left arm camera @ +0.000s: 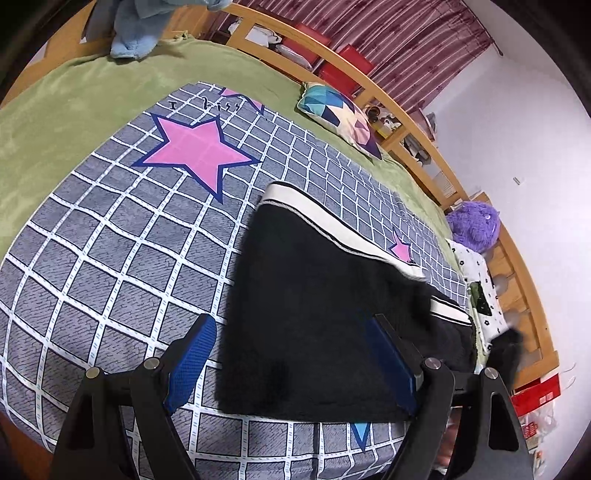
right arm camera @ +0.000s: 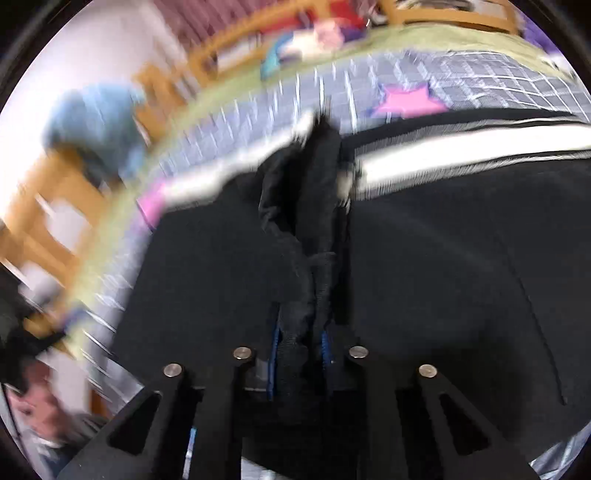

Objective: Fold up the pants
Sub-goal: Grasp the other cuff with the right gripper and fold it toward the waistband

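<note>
Black pants [left arm camera: 314, 314] with a white side stripe lie folded on a grey checked bedspread [left arm camera: 122, 240] with pink stars. My left gripper [left arm camera: 291, 343] is open just above the near end of the pants, its blue pads [left arm camera: 192, 354] apart; the right pad lies over the cloth, the left over the bedspread. In the blurred right wrist view my right gripper [right arm camera: 301, 332] is shut on a bunched fold of the black pants [right arm camera: 443, 258], which fill most of that view. The white stripe [right arm camera: 461, 155] runs across behind.
A green blanket [left arm camera: 55, 110] lies under the bedspread. A patterned pillow [left arm camera: 340, 114], a purple plush toy [left arm camera: 474, 225] and a blue garment [left arm camera: 133, 33] sit near the wooden headboard [left arm camera: 406, 122]. A person's face shows low left in the right wrist view [right arm camera: 33, 410].
</note>
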Tool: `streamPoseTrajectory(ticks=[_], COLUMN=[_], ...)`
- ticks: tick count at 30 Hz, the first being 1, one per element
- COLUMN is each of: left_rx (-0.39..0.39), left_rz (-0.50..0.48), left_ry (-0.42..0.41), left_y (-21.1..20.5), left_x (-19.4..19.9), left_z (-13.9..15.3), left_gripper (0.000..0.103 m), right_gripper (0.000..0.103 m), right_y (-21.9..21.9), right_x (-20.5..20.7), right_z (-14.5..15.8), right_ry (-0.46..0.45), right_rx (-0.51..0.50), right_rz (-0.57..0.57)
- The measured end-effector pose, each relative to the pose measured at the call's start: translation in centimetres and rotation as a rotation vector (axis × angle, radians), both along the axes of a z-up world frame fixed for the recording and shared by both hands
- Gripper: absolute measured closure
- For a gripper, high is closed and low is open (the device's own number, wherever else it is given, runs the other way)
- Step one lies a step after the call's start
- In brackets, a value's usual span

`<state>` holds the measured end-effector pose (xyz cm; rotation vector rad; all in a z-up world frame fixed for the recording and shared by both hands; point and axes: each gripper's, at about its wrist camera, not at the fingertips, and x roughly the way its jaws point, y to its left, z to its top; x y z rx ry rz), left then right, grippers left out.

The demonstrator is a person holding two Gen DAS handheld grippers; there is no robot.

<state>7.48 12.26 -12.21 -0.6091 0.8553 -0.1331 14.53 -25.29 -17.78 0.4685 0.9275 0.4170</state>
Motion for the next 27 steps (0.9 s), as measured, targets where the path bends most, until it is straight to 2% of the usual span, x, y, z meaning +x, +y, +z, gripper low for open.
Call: streamPoseTrajectory(ticks=[2,7,10,12,14,17,19,22,24,27], left_rx=[0.009,0.039,0.059,0.078,0.132,0.269,0.322,0.295,0.276,0.308], left_rz=[0.006,0.004,-0.003,-0.021,-0.044,-0.093,-0.089,-0.076,-0.080,-0.092], left_ry=[-0.004,0.008,0.036,0.048,0.064,0.063,0.049,0.015,-0.022,-0.018], left_y=[0.0,-0.4,-0.9,-1.4,-2.1,-3.1,-3.1,-3.2,-3.7,-5.2], left_x=[-0.2,-0.4,-0.2,-0.1,-0.4,-1.9,-3.3,-3.5,-3.0,-1.9], left_z=[0.1,-0.1,-0.6,-1.0,-1.5,-2.1,-2.4,-2.1,-1.5,-1.9], left_gripper=[0.020,0.020,0.020,0.020,0.020,0.020,0.021,0.022,0.022,0.021], right_gripper=[0.087,0.084,0.075,0.066,0.062,0.060,0.060,0.060,0.067,0.067], right_y=[-1.7,-0.2,1.0,0.5,0.1,-0.4,-0.3,-0.2,0.6,1.0], right_x=[-0.4,0.3,-0.1,-1.1,-1.8,-2.2,-2.0,-2.2,-2.3,-2.7], right_z=[0.6,-2.5,-1.8,-0.8,-0.5,-0.9,-1.2,-1.4,-2.0,-2.0], right_ry=[-0.013,0.141,0.099,0.065,0.050,0.061,0.063,0.054,0.062,0.056], right_rx=[0.057,-0.168,-0.260,-0.243,-0.217,-0.218,-0.200,-0.206,-0.263,-0.286], right_rz=[-0.027,-0.009,0.026,0.000,-0.009,0.000,0.010,0.013,0.058,0.078])
